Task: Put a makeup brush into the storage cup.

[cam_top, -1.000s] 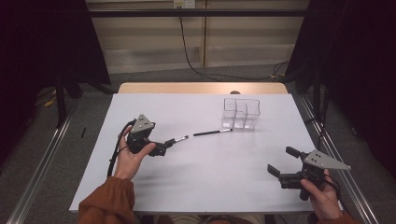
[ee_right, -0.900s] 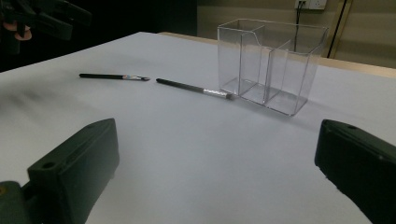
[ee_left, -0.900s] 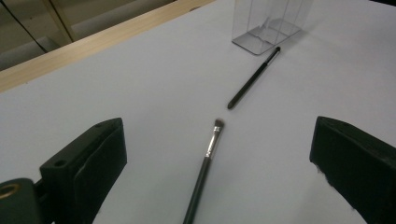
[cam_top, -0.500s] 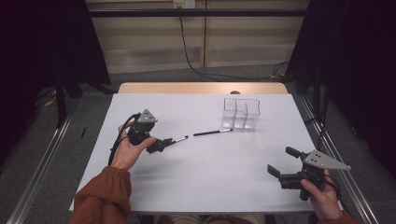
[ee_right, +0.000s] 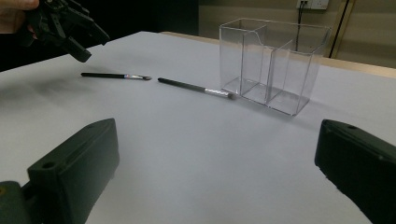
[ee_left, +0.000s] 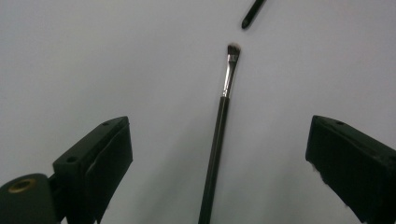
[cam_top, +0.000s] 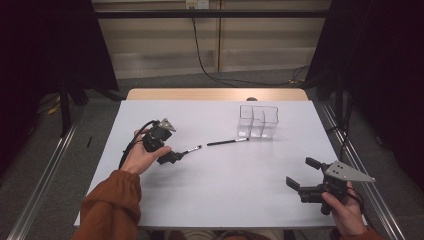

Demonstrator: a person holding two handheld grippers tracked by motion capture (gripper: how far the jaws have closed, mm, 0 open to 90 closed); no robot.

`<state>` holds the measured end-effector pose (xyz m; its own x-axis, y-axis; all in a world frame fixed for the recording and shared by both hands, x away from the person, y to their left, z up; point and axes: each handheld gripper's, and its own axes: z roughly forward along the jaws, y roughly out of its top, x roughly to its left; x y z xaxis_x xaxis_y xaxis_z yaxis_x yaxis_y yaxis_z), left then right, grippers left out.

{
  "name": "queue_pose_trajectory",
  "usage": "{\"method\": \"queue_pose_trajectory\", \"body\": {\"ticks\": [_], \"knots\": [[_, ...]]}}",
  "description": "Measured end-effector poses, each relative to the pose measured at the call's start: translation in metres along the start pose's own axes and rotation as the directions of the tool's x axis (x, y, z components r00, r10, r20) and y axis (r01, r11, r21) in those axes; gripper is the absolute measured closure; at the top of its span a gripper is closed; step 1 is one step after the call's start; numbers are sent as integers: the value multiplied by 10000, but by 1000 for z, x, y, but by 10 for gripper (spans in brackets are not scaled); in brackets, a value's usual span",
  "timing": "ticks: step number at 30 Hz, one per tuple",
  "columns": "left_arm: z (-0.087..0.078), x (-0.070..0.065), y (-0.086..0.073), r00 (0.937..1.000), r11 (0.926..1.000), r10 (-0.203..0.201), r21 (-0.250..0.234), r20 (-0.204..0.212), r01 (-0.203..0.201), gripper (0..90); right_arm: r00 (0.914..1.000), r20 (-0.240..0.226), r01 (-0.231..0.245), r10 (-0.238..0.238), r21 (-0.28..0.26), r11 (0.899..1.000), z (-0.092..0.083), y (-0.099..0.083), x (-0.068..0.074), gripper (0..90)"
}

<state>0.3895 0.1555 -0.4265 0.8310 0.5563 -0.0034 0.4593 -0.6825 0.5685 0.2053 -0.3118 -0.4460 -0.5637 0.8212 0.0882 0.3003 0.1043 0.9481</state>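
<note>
A thin black makeup brush (cam_top: pixel 192 149) lies on the white table (cam_top: pixel 225 200), bristles pointing right. My left gripper (cam_top: pixel 171 157) hovers over its handle end, tilted down. In the left gripper view the jaws are open wide, with the brush (ee_left: pixel 219 126) lying untouched on the table between them. A second black brush (cam_top: pixel 227 142) lies just beyond it, and its tip (ee_left: pixel 252 11) reaches toward the first. My right gripper (cam_top: pixel 301 173) is open near the front right corner, holding nothing.
A clear three-compartment organizer (cam_top: pixel 257 121) stands at the back right, touching the second brush's bristle end. The right gripper view shows both brushes (ee_right: pixel 114 75) (ee_right: pixel 194 87), the organizer (ee_right: pixel 271 60) and the left gripper (ee_right: pixel 65 28) at far left.
The left hand has turned and shifted slightly away from the person, tipping its gripper down over the brush handle. The right gripper and both brushes have not moved.
</note>
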Motion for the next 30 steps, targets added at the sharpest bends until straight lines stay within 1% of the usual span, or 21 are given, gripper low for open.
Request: {"method": "queue_pose_trajectory", "body": {"ticks": [1, 2, 3, 6, 7, 9, 10, 12, 14, 15, 17, 18, 19, 20, 21, 23, 24, 25, 27, 28, 30], "knots": [[0, 1, 0, 9998, 9996, 170, 211, 45, -171, 70, 10000, -9, 30, -30, 33, 10000, 0, 0, 0, 0], [1, 2, 0, 9999, 9996, 139, 251, -48, -137, 65, 10000, -24, 1, -1, 27, 10000, 0, 0, 0, 0], [4, 1, -1, 9999, 9996, -132, 263, 23, 132, 64, 10000, -19, 33, -33, 34, 10000, 0, 0, 0, 0], [7, 3, -3, 9999, 9959, 170, 884, 26, -172, 65, 10000, -26, 37, -36, 38, 10000, 0, 0, 0, 0], [8, 3, -3, 9999, 9951, 163, 975, -32, -159, 66, 10000, -19, 18, -18, 38, 10000, 0, 0, 0, 0], [9, 3, -3, 9999, 9933, 103, 1147, 57, -109, 69, 10000, -31, 21, -21, 35, 10000, 0, 0, 0, 0], [9, 4, -3, 9993, 9922, 137, 1232, 342, -178, 75, 10000, -22, -4, 4, 31, 10000, 1, 0, 0, 0], [10, 3, -3, 9992, 9916, 270, 1257, 303, -307, 181, 10000, -13, 19, -19, 65, 10000, 1, 0, 0, 0], [11, 4, -1, 9989, 9886, 331, 1459, 333, -376, 207, 10000, 52, 19, -19, 74, 10000, 1, 0, 0, 0], [11, 4, 0, 9979, 9848, 549, 1630, 357, -601, 243, 10000, 48, 10, -11, 71, 10000, 1, 0, 0, 0], [13, 4, 2, 9971, 9798, 678, 1862, 344, -730, 286, 10000, 53, 4, -5, 63, 10000, 1, 0, 0, 0], [13, 4, 2, 9971, 9798, 678, 1862, 344, -730, 312, 10000, 45, -14, 14, 46, 10000, 1, 0, 0, 0], [15, 4, 4, 9954, 9720, 871, 2153, 404, -938, 346, 10000, 31, -6, 5, 50, 10000, 1, 0, 0, 0], [15, 4, 4, 9954, 9720, 871, 2153, 404, -938, 365, 10000, 31, -6, 5, 50, 10000, 1, 0, 0, 0], [17, 3, 6, 9943, 9665, 970, 2345, 436, -1046, 378, 10000, 26, 2, -2, 69, 10000, 1, 0, 0, 0], [18, 2, 6, 9947, 9647, 944, 2428, 408, -1015, 414, 10000, 24, 31, -31, 73, 10000, 1, 0, 0, 0], [20, 2, 7, 9940, 9591, 990, 2617, 463, -1077, 414, 10000, 24, 31, -31, 73, 10000, 1, 0, 0, 0], [20, 3, 7, 9924, 9481, 1137, 2936, 469, -1225, 456, 10000, -2, 53, -53, 91, 9999, 1, 0, 0, 0], [21, 4, 5, 9929, 9470, 1096, 2984, 463, -1185, 489, 10000, 1, 26, -26, 71, 10000, 1, 0, 1, 0], [20, 5, 4, 9925, 9430, 1112, 3098, 512, -1217, 502, 10000, -1, 24, -24, 73, 10000, 1, 0, 1, 0], [20, 6, 3, 9926, 9414, 1073, 3152, 574, -1201, 541, 10000, 1, 36, -36, 76, 10000, 1, 0, 1, 0]]}}
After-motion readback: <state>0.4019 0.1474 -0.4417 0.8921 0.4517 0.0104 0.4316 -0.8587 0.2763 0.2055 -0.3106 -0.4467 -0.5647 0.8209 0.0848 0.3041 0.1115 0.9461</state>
